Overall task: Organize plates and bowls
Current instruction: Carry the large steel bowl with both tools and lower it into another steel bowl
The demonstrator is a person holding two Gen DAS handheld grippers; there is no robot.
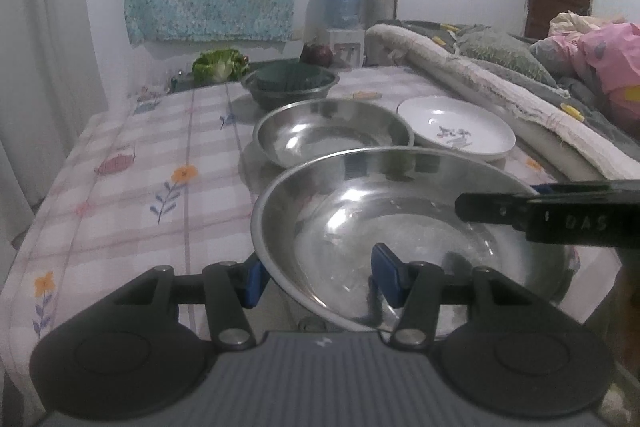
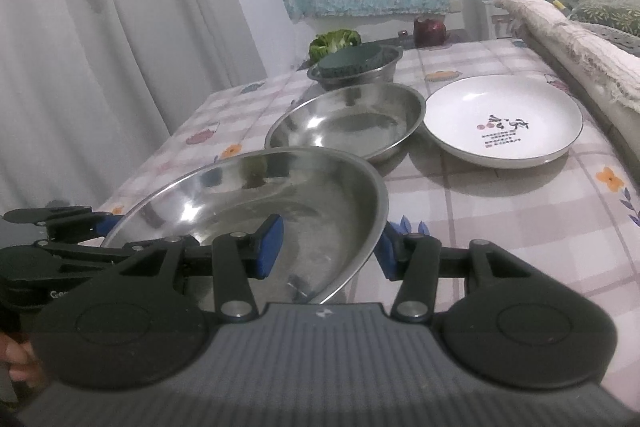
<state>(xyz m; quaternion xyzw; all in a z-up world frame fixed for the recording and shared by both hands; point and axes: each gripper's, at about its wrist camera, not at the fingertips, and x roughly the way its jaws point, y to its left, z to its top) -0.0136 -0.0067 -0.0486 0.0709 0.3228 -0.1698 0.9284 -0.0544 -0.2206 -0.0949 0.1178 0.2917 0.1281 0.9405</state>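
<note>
A large steel plate point(image 1: 400, 219) is held tilted above the checked tablecloth, near the front edge. My left gripper point(image 1: 320, 277) straddles its left rim, one blue pad outside, one inside. My right gripper point(image 2: 330, 247) straddles its right rim point(image 2: 372, 219) the same way; it shows in the left wrist view point(image 1: 560, 215). Behind lies a second steel plate point(image 1: 334, 135), also in the right wrist view point(image 2: 348, 119). A white plate point(image 1: 456, 133) with a printed motif lies to its right point(image 2: 504, 121). A steel bowl with a dark green bowl inside point(image 1: 290, 83) stands further back point(image 2: 356, 65).
A rolled blanket point(image 1: 500, 95) and bedding run along the table's right side. Green lettuce point(image 1: 218, 65) and a dark red jar point(image 2: 430, 31) stand at the far edge. A water dispenser point(image 1: 342, 7) stands behind. White curtains point(image 2: 100, 27) hang at the left.
</note>
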